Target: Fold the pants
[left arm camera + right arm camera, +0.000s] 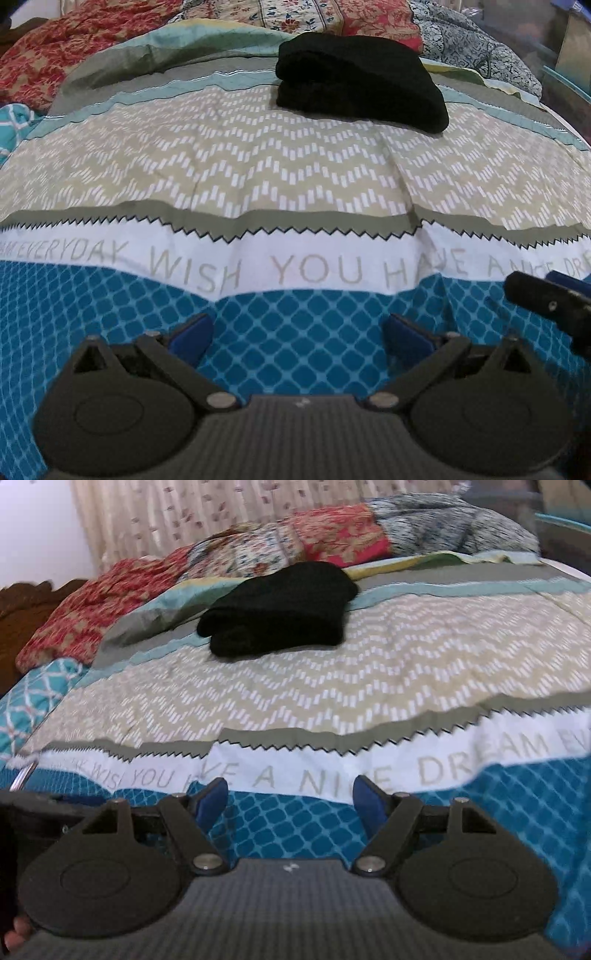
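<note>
Setting: bedroom, a bed (258,166) under a patterned bedspread of teal lattice, white lettered band and beige zigzag; pale curtain (221,513) behind.
Backdrop: heaped floral and blue-print fabrics (92,48) along the far side of the bed.
Task item: black soft-knit pants (358,81), already doubled into a thick bundle, lying on the far part of the bedspread, well apart from both tools.
Left tool (299,332): blue pads spread apart, nothing between them, above the teal lattice.
Right tool (290,805): likewise spread and empty; its tip shows at the right edge of the left view.
Stage (judgement): folding looks finished or nearly so.
Handling advice: if another fold is wanted, approach low from the near edge, pinch all layers at both corners together, lift evenly so the stack does not slide open.
</note>
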`<state>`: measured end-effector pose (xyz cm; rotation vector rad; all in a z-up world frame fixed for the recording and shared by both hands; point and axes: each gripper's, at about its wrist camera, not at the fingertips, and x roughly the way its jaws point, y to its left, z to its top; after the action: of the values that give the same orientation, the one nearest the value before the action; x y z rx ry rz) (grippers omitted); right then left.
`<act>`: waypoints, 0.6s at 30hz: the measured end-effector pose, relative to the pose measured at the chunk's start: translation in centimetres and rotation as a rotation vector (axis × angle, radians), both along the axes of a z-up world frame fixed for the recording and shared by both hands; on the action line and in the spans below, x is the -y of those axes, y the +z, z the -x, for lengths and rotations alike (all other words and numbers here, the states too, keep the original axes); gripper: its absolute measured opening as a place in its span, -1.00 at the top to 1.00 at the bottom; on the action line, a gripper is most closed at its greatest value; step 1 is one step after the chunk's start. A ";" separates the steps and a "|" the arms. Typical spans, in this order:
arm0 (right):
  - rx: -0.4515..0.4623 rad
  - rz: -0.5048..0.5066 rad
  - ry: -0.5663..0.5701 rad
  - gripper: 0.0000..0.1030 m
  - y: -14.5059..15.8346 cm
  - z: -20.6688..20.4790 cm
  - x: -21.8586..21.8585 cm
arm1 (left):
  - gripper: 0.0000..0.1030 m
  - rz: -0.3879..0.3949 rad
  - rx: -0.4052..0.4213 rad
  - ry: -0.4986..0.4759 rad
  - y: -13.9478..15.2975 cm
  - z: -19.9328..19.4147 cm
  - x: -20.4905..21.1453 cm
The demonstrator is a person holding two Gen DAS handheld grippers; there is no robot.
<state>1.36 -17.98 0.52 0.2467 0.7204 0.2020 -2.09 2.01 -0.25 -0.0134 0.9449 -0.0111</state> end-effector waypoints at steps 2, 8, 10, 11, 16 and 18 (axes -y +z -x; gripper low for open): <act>-0.011 0.007 -0.025 -0.56 0.2 0.3 0.0 | -1.00 -0.007 0.001 0.002 0.1 0.3 0.1; -0.041 0.031 -0.080 -0.90 0.6 1.4 -0.2 | -1.00 -0.012 -0.002 0.013 0.1 0.6 0.1; -0.045 0.042 -0.085 -0.92 0.3 1.5 -0.1 | -1.00 -0.013 -0.008 0.017 0.1 0.6 0.1; -0.048 0.046 -0.090 -0.94 0.2 1.6 0.1 | -1.00 -0.015 -0.010 0.019 0.0 0.7 0.2; -0.040 0.005 -0.096 -1.00 -1.0 1.4 1.7 | -1.00 -0.023 -0.028 0.032 -0.1 0.5 0.3; -0.013 -0.030 -0.078 -1.00 -1.2 1.6 2.5 | -1.00 -0.025 -0.035 0.030 -0.1 0.3 0.3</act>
<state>-0.22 -20.47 -0.69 0.3043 0.7195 0.1376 -2.38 1.75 -0.35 -0.0044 0.9798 0.0293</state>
